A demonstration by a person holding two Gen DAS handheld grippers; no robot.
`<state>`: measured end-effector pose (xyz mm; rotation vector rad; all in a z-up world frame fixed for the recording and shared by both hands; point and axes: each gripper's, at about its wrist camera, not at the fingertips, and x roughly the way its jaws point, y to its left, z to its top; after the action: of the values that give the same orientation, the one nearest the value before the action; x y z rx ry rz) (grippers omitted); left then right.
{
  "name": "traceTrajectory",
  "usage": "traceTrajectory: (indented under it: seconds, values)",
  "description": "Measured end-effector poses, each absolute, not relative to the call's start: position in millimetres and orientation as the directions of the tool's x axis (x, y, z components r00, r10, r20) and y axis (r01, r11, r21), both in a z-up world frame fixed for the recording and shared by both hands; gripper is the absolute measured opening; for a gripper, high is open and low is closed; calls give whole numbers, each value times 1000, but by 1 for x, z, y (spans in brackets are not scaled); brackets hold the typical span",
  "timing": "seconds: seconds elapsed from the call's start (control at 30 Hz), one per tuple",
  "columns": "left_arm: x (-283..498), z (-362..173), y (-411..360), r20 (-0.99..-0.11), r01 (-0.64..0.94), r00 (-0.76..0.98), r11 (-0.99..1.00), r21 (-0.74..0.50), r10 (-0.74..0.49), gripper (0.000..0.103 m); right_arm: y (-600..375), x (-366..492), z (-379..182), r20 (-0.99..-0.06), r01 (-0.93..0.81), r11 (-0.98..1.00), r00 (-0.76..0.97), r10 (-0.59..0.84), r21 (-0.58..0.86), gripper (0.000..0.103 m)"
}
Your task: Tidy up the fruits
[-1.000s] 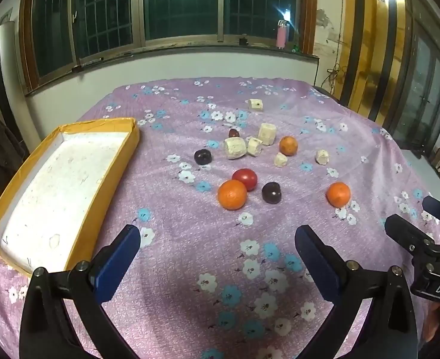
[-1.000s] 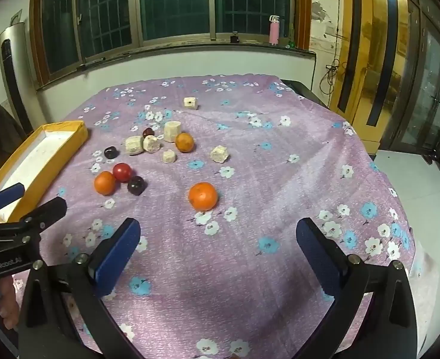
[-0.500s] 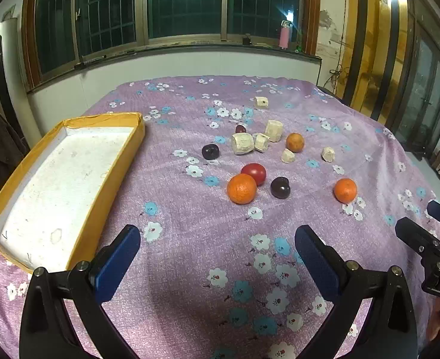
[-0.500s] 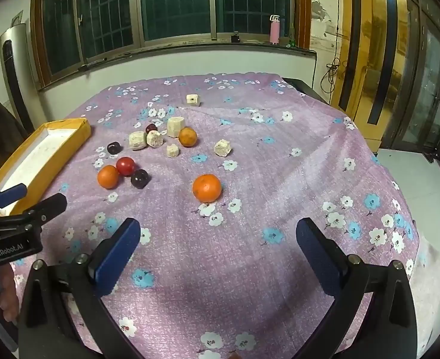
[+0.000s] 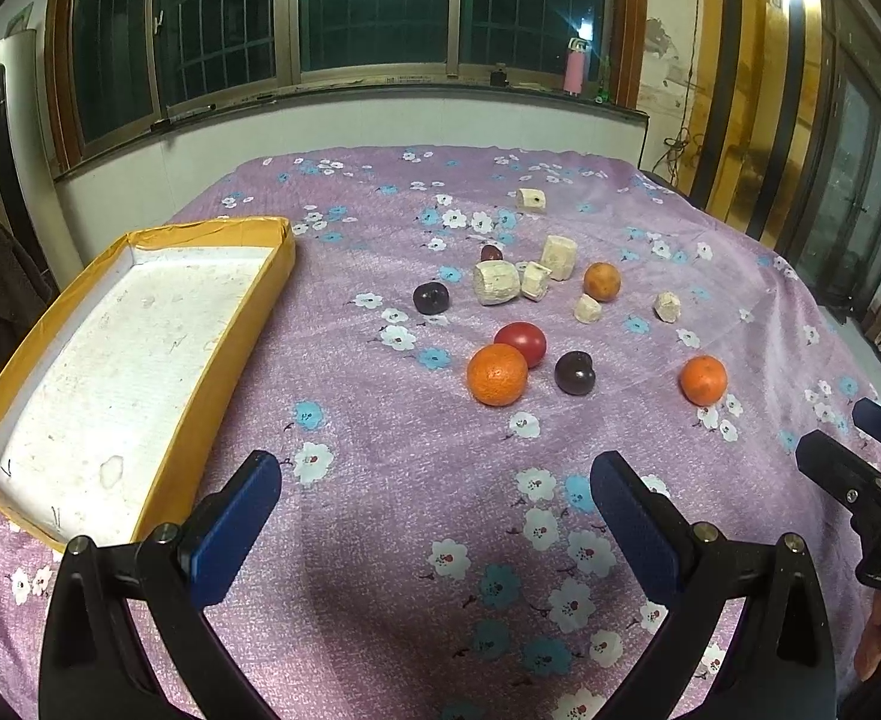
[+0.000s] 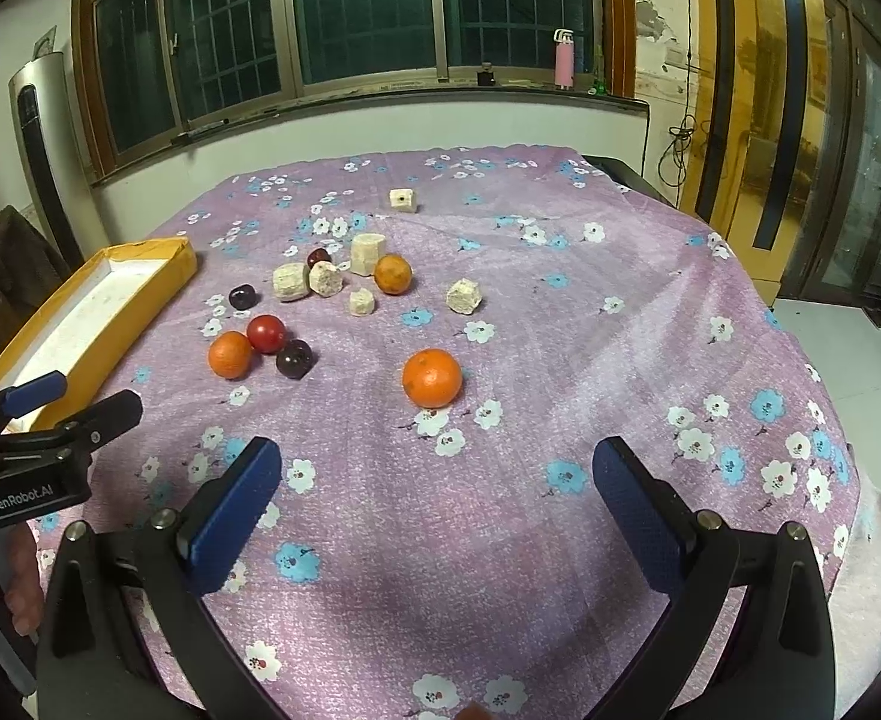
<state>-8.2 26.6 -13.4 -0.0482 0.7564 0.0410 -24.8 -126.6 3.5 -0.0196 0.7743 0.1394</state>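
Observation:
Fruits lie on a purple flowered cloth (image 5: 380, 480). In the left wrist view I see a near orange (image 5: 496, 374), a red fruit (image 5: 521, 342), a dark plum (image 5: 574, 372), another plum (image 5: 430, 298), a right orange (image 5: 703, 380), a far small orange (image 5: 601, 281) and pale banana chunks (image 5: 495, 282). A yellow tray (image 5: 200, 360) lies at the left. My left gripper (image 5: 434, 516) is open and empty, short of the fruits. My right gripper (image 6: 437, 504) is open and empty, short of an orange (image 6: 432, 377).
The right gripper shows at the right edge of the left wrist view (image 5: 860, 480); the left gripper shows at the left of the right wrist view (image 6: 50, 426). A lone banana chunk (image 6: 402, 199) lies far back. The table's right edge drops to the floor (image 6: 848, 348).
Both grippers have tilted and moved slightly forward, so the fruits sit lower and a little nearer in both views. Jaws stayed open. No fruit moved.

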Motion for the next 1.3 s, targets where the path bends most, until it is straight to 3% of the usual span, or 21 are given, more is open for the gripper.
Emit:
traceTrajectory:
  seconds: [1.3]
  values:
    - [-9,-19,28,-704,-65,710,997,-39,18,103,-115,-26,2,-703,-163,985,694,154,55,103]
